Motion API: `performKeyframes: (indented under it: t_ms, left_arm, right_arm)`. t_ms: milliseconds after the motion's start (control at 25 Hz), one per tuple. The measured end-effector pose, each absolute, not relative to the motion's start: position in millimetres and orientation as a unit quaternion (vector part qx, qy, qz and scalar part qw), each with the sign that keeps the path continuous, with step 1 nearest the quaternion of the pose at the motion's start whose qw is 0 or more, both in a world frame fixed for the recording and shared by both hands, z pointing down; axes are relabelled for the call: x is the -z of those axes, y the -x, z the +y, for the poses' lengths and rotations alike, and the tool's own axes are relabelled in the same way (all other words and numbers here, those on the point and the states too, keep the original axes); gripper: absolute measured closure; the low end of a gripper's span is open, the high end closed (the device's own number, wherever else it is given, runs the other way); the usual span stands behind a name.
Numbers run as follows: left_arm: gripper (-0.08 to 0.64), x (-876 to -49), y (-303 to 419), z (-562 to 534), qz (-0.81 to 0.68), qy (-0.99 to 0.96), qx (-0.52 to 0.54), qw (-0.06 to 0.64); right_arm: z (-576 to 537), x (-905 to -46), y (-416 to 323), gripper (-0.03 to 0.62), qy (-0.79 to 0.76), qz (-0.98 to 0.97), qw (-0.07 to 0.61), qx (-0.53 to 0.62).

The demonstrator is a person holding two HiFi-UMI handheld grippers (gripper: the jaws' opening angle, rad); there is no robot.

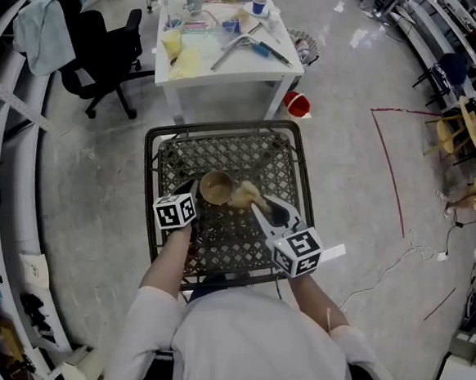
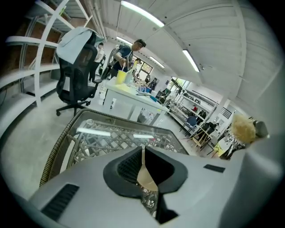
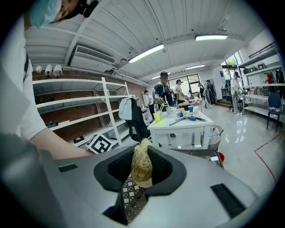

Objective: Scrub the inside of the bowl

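Your left claw (image 1: 194, 198) is clamped tight on the rim of the tan bowl (image 1: 216, 187), holding it over the wicker counter (image 1: 261, 154), while your right claw (image 1: 261, 208) pinches a straw-coloured fibre scrubber (image 1: 245, 195) right at the bowl's right edge.

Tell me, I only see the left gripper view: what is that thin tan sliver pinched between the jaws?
Observer: The rim of a bowl; the head view shows the left gripper clamped on its edge.
Operator: And the fuzzy tuft at my right?
Observer: A straw-coloured scrubber, gripped by the right gripper.
Operator: Is it inside the bowl?
Observer: No, the head view shows it at the bowl's right rim, over the wicker table.
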State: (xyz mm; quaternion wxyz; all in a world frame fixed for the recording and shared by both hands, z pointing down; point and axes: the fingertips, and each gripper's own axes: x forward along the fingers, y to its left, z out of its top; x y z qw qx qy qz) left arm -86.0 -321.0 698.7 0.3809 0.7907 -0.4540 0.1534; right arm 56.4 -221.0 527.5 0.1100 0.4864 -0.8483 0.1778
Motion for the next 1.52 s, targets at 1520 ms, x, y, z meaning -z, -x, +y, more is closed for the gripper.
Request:
performKeyframes:
  t_ms: [1520]
  left_arm:
    - [0.514, -505.3, 70.0, -159.4, -0.487, -0.854, -0.067, 0.171]
  right_arm:
    - [-145.0, -497.6, -66.9, 0.492, -0.440, -0.885, 0.061, -0.141]
